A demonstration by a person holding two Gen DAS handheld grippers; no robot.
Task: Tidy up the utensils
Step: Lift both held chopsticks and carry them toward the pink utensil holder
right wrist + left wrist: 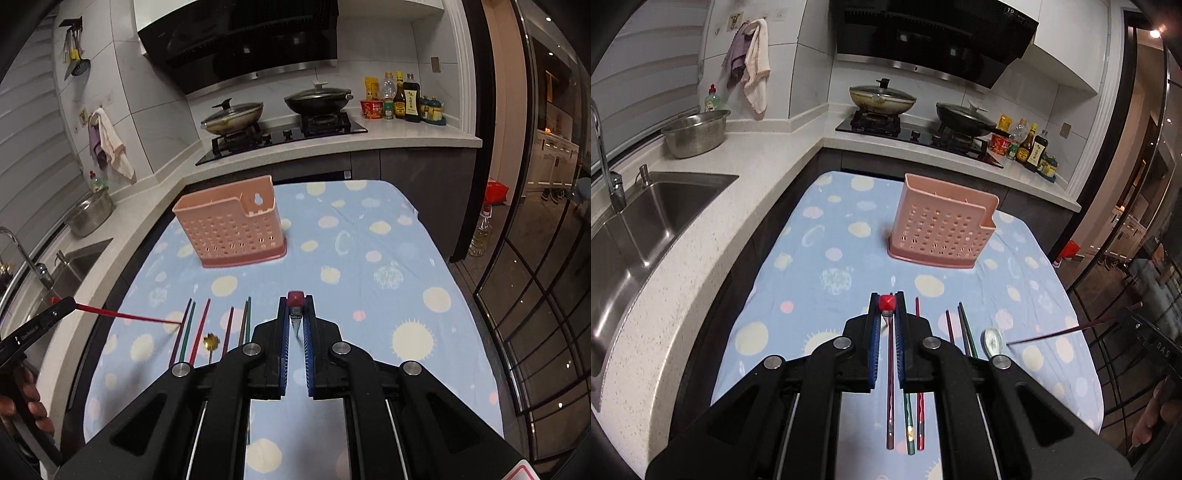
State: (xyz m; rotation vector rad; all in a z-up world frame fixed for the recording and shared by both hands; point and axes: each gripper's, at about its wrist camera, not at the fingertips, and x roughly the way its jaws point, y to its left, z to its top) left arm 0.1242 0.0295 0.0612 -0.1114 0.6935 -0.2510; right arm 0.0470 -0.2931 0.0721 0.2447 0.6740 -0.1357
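A pink perforated utensil holder [942, 225] stands upright on the blue spotted cloth [812, 258]; it also shows in the right wrist view [232, 229]. Several dark red and green chopsticks [201, 330] and a small gold spoon [211, 341] lie side by side in front of it. My left gripper [887, 304] is shut on a chopstick with a red end cap [887, 302]; in the right wrist view that chopstick [125, 315] slants down with its tip near the cloth. My right gripper [296, 301] is shut on another chopstick with a red cap [296, 296].
A steel sink [646, 229] and faucet [605, 162] lie to the left, with a steel bowl [696, 133] behind. Two lidded pans [882, 98] sit on the stove, sauce bottles [1030, 147] to the right. A glass door [535, 277] is at right.
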